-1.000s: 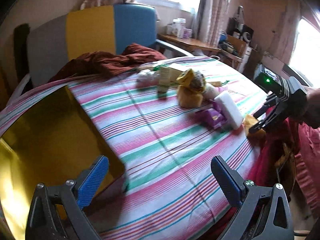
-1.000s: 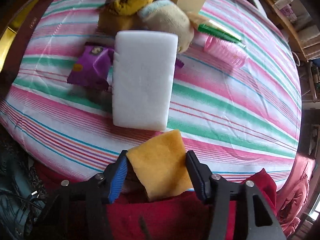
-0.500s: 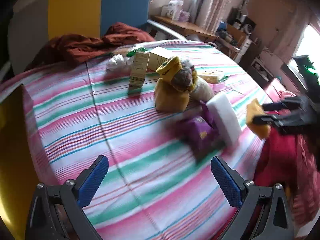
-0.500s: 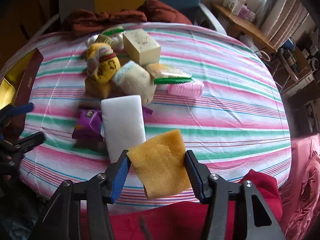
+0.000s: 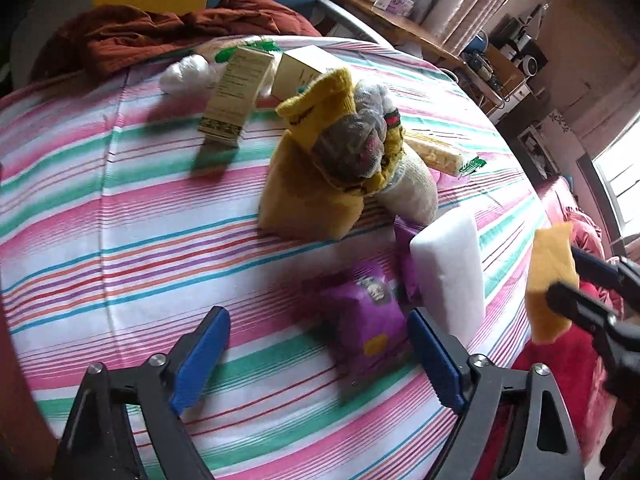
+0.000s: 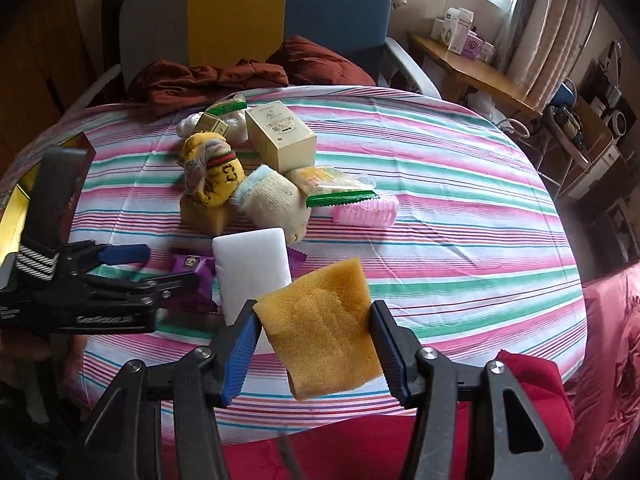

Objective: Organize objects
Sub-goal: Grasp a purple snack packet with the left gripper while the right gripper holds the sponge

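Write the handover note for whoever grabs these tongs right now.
Right tongs: shut on the yellow sponge, held above the near edge of the striped table.
Left tongs: closing, nothing gripped yet, around the purple snack packet beside the white foam block.
On the table: sock bundle, cream sock, beige box, green-edged wafer pack, pink hair roller, all clustered mid-table.
Done: sponge picked up.
Left: place it, then sort the rest. Gold-lined box sits at the far left.
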The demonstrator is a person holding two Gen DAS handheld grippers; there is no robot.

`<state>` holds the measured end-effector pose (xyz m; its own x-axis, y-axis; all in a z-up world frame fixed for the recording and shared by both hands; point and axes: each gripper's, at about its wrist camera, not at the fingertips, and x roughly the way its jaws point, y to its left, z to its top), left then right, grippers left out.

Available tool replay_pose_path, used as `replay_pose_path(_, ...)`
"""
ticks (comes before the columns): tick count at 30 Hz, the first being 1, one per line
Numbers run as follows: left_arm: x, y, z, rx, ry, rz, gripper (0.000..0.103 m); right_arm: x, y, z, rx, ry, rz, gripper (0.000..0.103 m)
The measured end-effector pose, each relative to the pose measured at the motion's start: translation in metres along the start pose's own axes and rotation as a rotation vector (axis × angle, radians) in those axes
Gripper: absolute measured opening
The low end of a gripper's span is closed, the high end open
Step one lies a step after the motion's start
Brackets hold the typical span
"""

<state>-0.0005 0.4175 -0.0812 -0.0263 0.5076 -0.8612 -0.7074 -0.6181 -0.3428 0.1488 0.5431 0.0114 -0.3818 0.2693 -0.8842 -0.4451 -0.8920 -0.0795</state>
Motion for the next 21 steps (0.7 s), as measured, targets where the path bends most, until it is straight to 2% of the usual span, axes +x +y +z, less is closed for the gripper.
replay_pose_path(3, 0.006, -0.006, 0.0, 0.015, -0.008, 0.02, 0.08, 0.0, 0.0, -0.002, 0.009, -0.004, 0.006, 0.056)
replay_pose_path(5, 0.003, -0.009, -0.002, 0.042, -0.019, 0.001, 0.061, -0.001, 0.002, -0.002, 0.01, -0.01, 0.01, 0.056)
replay_pose_path(7, 0.0, -0.008, -0.007, 0.067, -0.014, -0.027, 0.048, -0.004, 0.005, -0.001, 0.007, -0.021, 0.016, 0.056)
replay_pose_path(13, -0.018, 0.0, -0.028, 0.132, -0.074, -0.031, 0.032, -0.014, 0.018, 0.004, -0.011, -0.061, 0.025, 0.056)
replay_pose_path(18, -0.03, 0.009, -0.039, 0.159, -0.093, -0.03, 0.031, -0.017, 0.028, 0.004, -0.016, -0.066, 0.035, 0.056)
replay_pose_path(21, -0.032, 0.012, -0.041, 0.14, -0.081, -0.033, 0.04, -0.02, 0.032, 0.004, -0.014, -0.074, 0.039, 0.056)
